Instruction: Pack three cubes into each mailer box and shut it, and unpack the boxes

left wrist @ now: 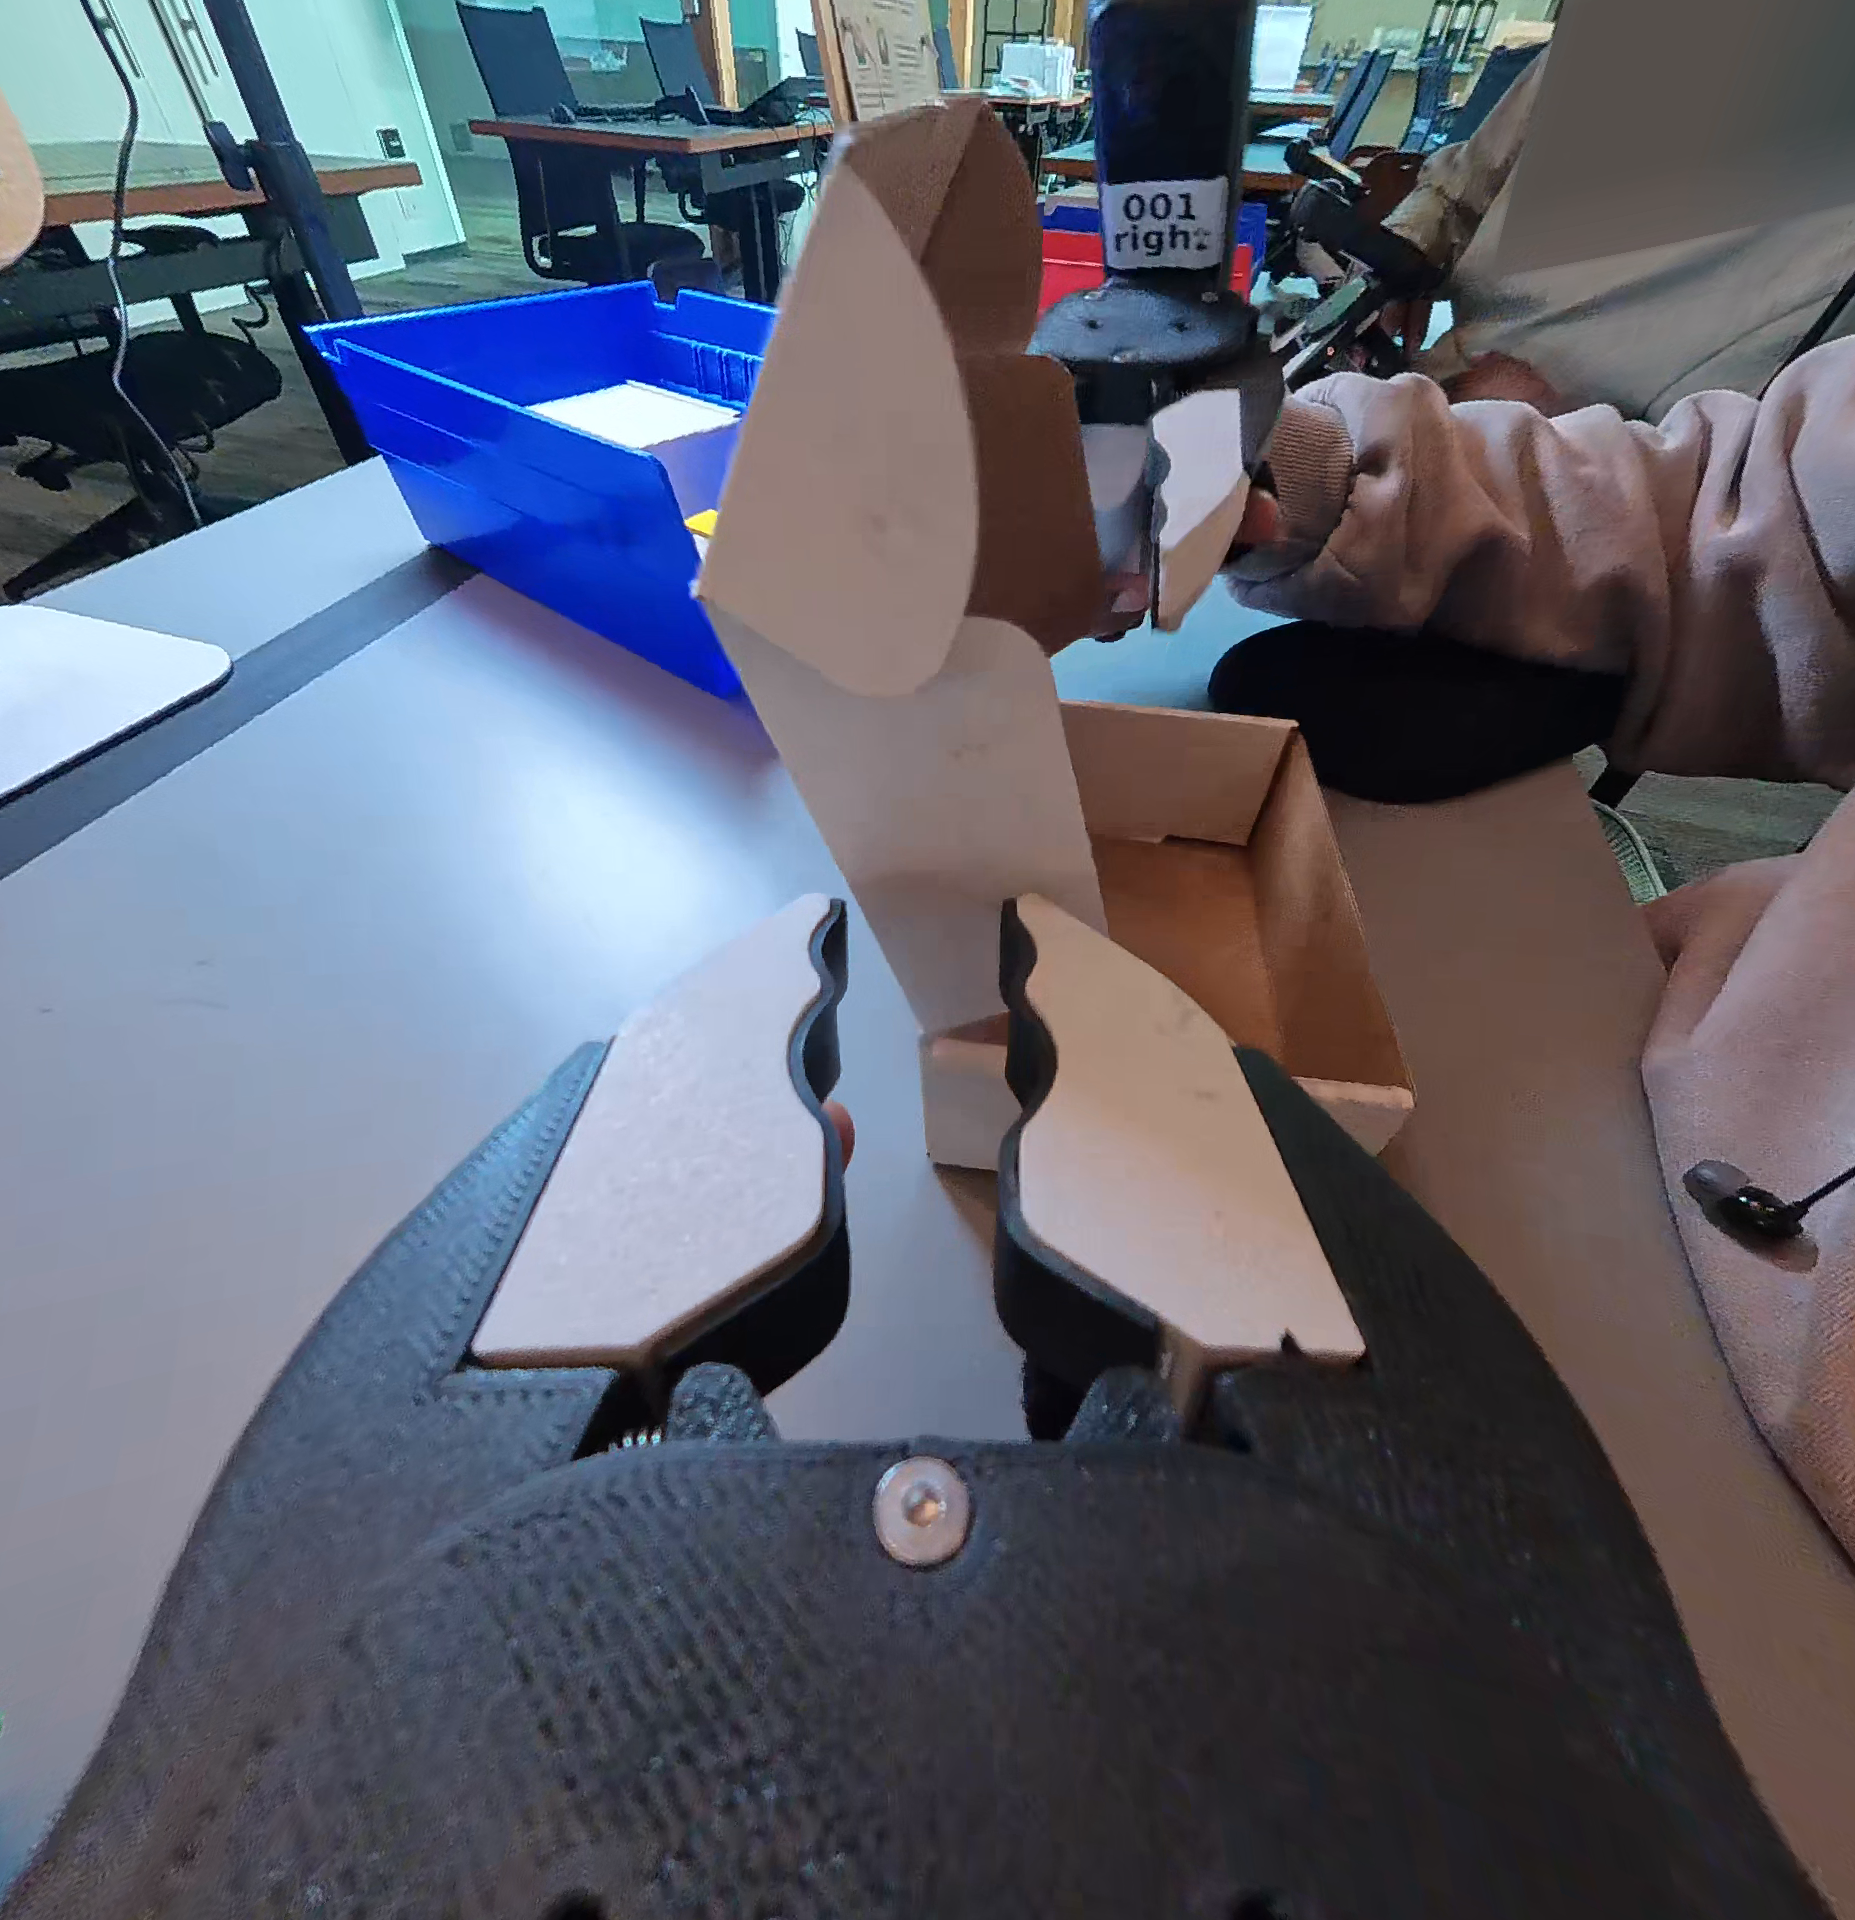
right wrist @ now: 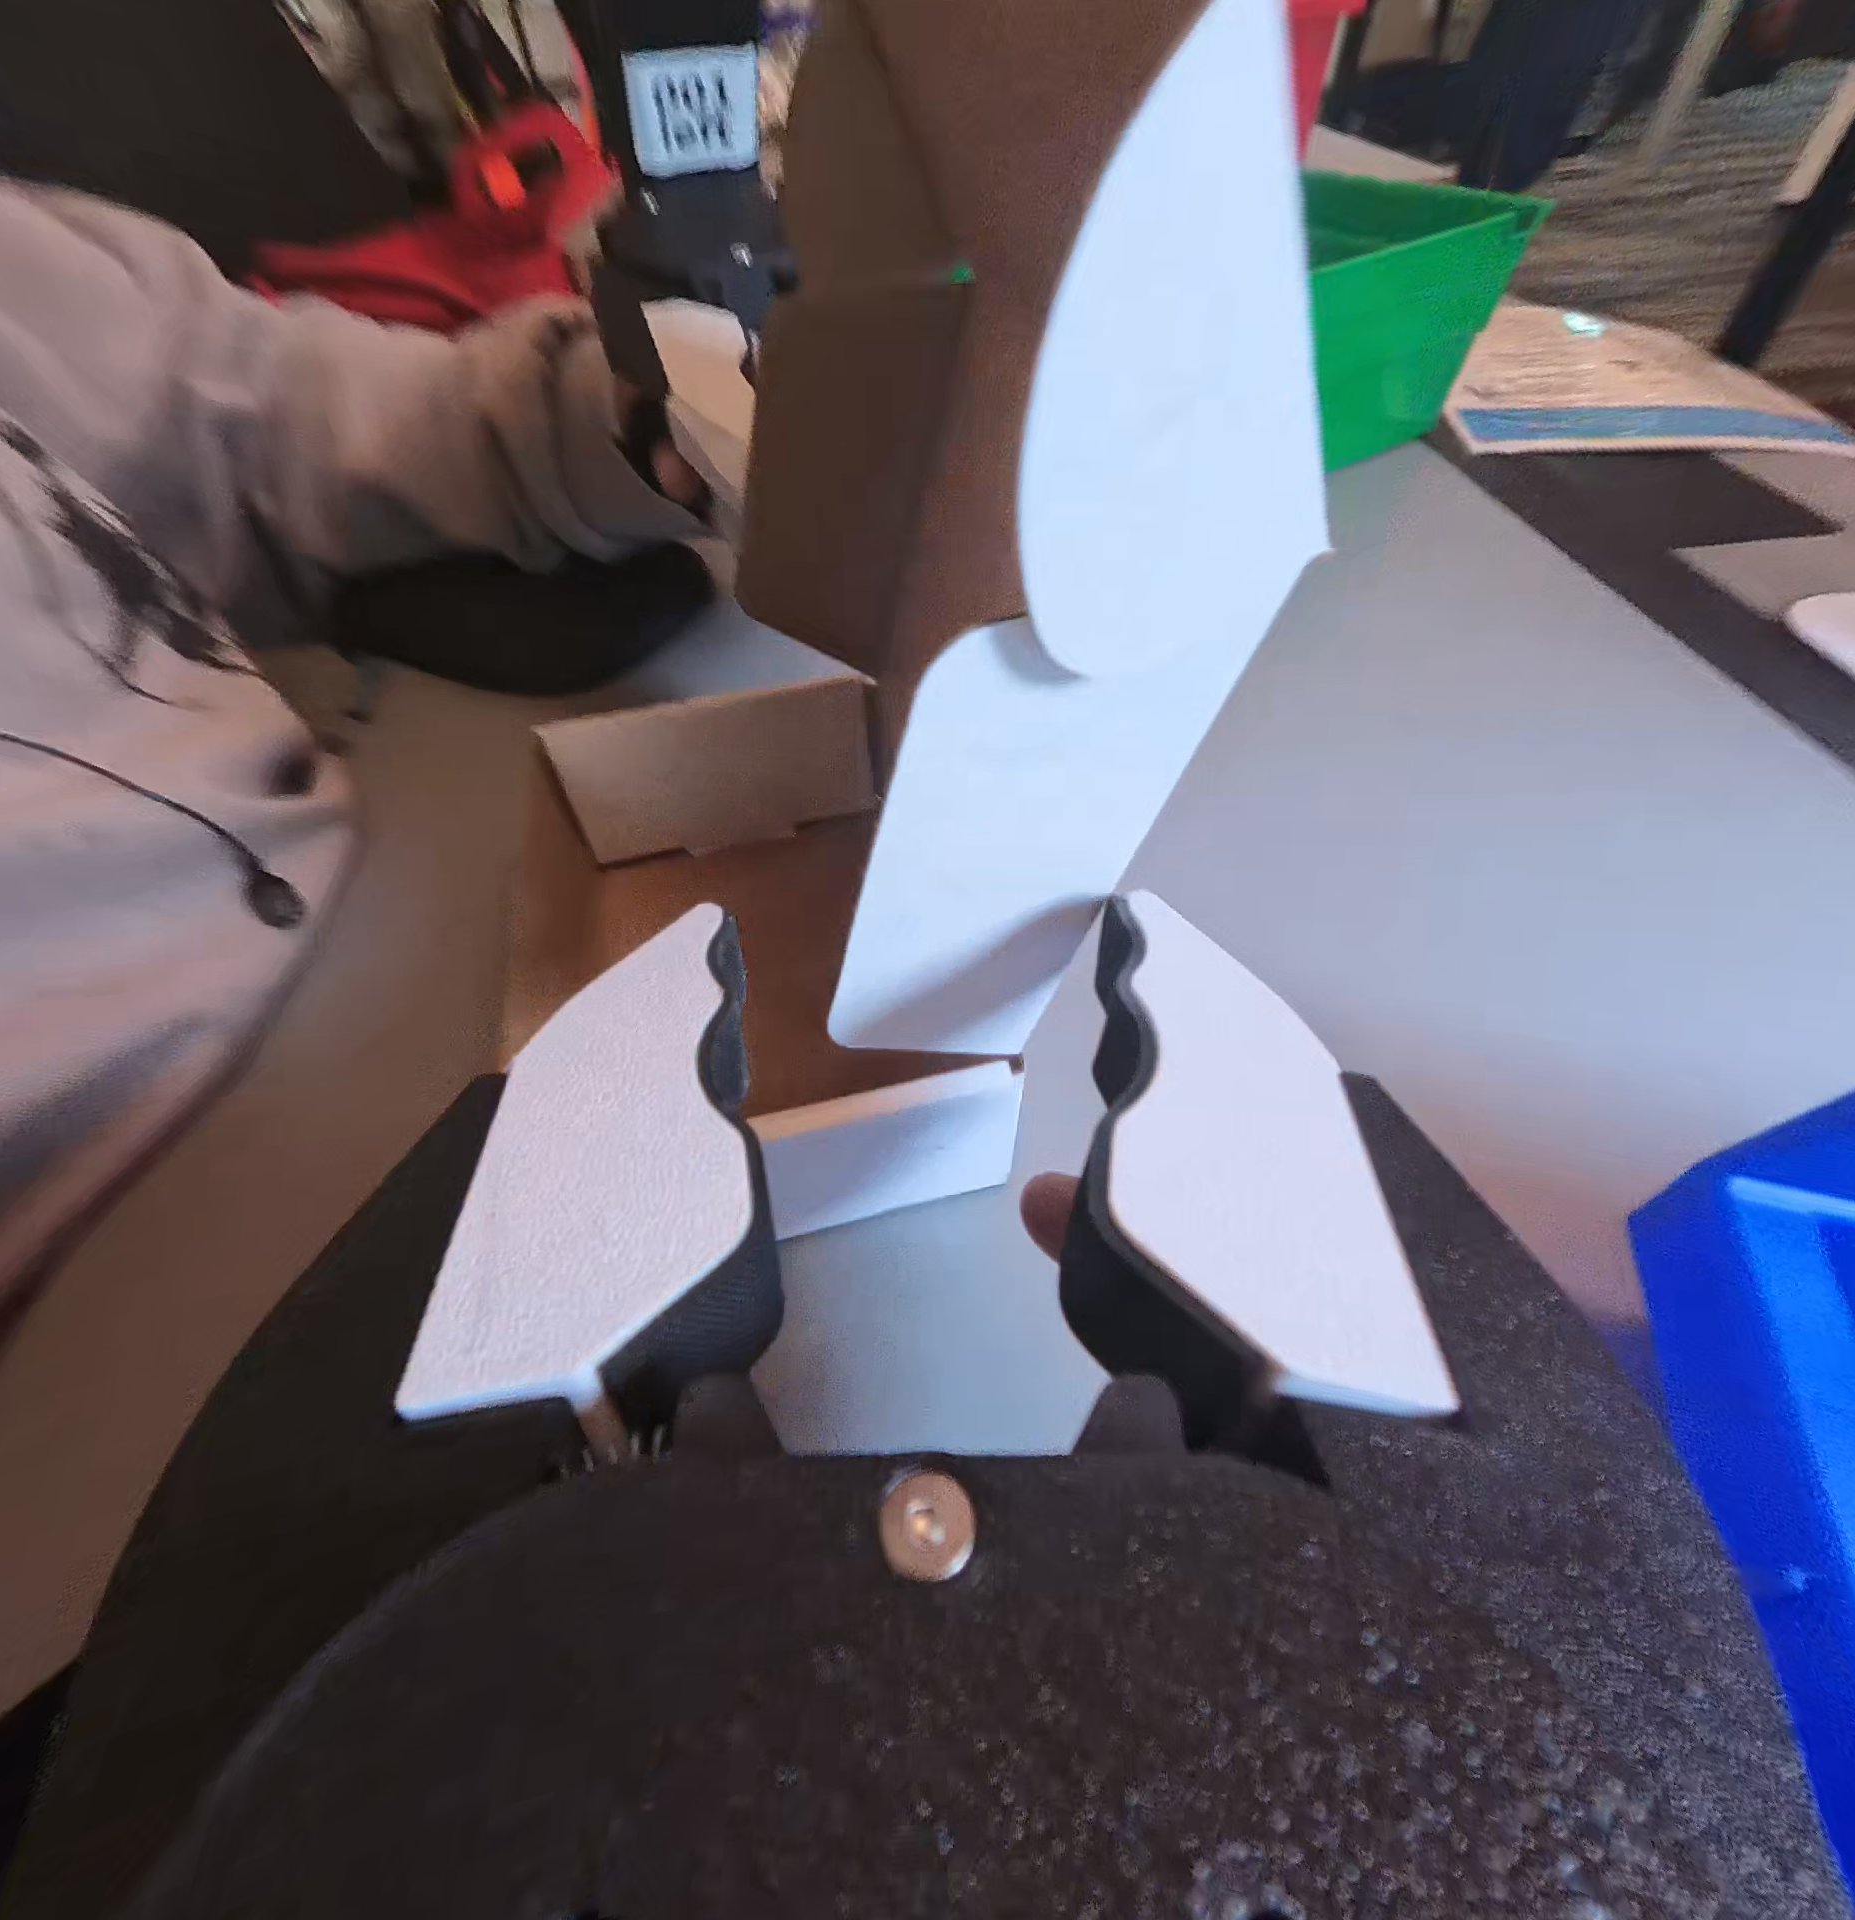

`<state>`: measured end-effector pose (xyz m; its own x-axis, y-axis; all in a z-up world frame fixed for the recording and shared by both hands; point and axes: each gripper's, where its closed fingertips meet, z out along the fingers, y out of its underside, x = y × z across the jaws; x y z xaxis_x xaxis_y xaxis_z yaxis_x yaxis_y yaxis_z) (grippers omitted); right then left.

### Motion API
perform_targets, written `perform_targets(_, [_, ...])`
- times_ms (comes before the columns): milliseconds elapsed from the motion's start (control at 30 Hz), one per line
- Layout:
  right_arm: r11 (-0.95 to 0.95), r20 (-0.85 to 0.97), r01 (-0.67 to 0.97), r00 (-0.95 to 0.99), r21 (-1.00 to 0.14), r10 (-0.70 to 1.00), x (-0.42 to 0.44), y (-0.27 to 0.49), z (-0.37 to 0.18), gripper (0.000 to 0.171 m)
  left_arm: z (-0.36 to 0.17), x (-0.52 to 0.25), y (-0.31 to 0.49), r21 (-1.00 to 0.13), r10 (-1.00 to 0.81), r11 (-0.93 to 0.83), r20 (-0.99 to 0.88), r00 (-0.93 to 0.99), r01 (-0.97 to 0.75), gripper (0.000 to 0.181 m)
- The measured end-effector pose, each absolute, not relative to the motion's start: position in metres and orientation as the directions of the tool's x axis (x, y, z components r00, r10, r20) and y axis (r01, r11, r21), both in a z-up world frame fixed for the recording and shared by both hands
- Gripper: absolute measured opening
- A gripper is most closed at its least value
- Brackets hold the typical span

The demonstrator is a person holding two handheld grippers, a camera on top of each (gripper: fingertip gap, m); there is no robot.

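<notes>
Open mailer box on grey table, lid flap upright.
L gripper & R gripper: jaws released, grasping nothing, facing box from opposite ends; blue bin behind.

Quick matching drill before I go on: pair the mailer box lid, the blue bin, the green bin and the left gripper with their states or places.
Things:
1. mailer box lid
2. blue bin
3. green bin
4. left gripper

States or places:
A. far table end, right wrist view
B. raised upright
C. jaws open, empty
D. behind the box, left wrist view

Pairs: 1-B, 2-D, 3-A, 4-C
</notes>
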<state>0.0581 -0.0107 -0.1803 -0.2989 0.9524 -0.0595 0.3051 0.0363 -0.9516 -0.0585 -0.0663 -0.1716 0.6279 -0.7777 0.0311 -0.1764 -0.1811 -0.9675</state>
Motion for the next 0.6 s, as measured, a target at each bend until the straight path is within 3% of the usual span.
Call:
perform_targets(167, [-0.258, -0.338, 0.234, -0.429, -0.937, 0.838, 0.078, 0.006, -0.157, 0.053, -0.172, -0.055, -0.065, -0.970, -0.793, -0.193, 0.068, 0.606, -0.144, 0.034])
perform_targets(267, [-0.362, -0.431, 0.257, -0.306, -0.896, 0.849, 0.066, 0.041, -0.172, 0.043, -0.172, -0.052, -0.062, -0.969, -0.803, -0.226, 0.127, 0.582, -0.101, 0.037])
perform_targets(333, [-0.416, -0.493, 0.279, -0.329, -0.865, 0.805, 0.057, 0.036, -0.178, 0.041, -0.175, -0.051, -0.058, -0.966, -0.801, -0.238, 0.137, 0.582, -0.101, 0.037])
perform_targets(467, [-0.376, -0.486, 0.323, -0.400, -0.868, 0.777, 0.050, 0.010, -0.182, 0.039, -0.176, -0.054, -0.057, -0.968, -0.797, -0.225, 0.119, 0.592, -0.109, 0.036])
perform_targets(600, [-0.244, -0.353, 0.292, -0.421, -0.925, 0.835, 0.051, -0.006, -0.178, 0.034, -0.174, -0.055, -0.063, -0.972, -0.816, -0.213, 0.120, 0.565, -0.102, 0.035])
